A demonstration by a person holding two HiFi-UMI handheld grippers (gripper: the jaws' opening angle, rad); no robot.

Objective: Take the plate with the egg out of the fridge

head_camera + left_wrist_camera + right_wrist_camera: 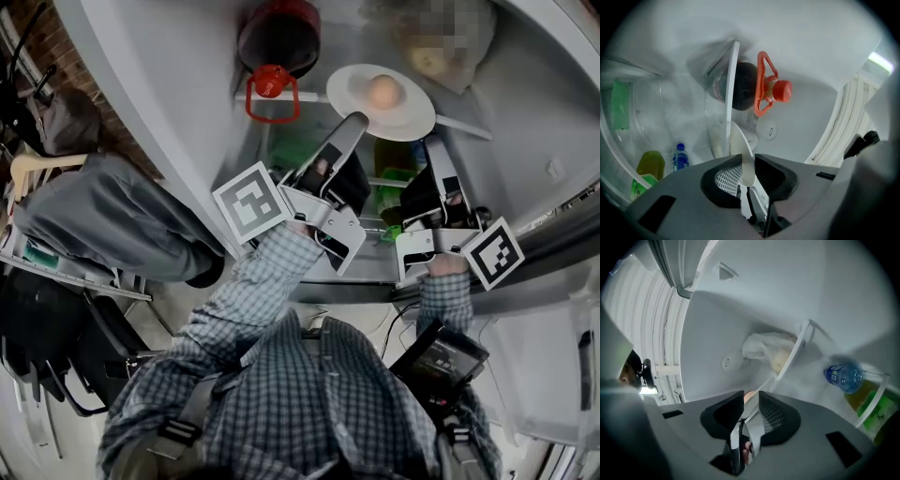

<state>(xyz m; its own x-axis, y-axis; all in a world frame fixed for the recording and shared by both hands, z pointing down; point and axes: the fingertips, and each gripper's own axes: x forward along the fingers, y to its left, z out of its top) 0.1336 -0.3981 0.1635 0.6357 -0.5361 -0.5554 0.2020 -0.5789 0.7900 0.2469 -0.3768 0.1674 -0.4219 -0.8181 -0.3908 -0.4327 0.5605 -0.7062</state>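
A white plate [403,112] with a brown egg [383,91] on it is held level in front of the open fridge shelves. My left gripper [352,122] grips the plate's near left rim. In the left gripper view the plate [740,140] shows edge-on, pinched between the pads of the left gripper [747,165]. My right gripper [433,143] holds the near right rim. In the right gripper view the plate [764,385] runs between the narrow jaws of the right gripper [751,401], with the egg [749,396] just beyond them.
A dark bottle with a red cap and handle [278,37] stands on the shelf left of the plate. A light bag [766,348] lies on a glass shelf [799,345]. A water bottle [843,376] and green packs [394,173] sit lower down. The fridge door [562,309] stands at right.
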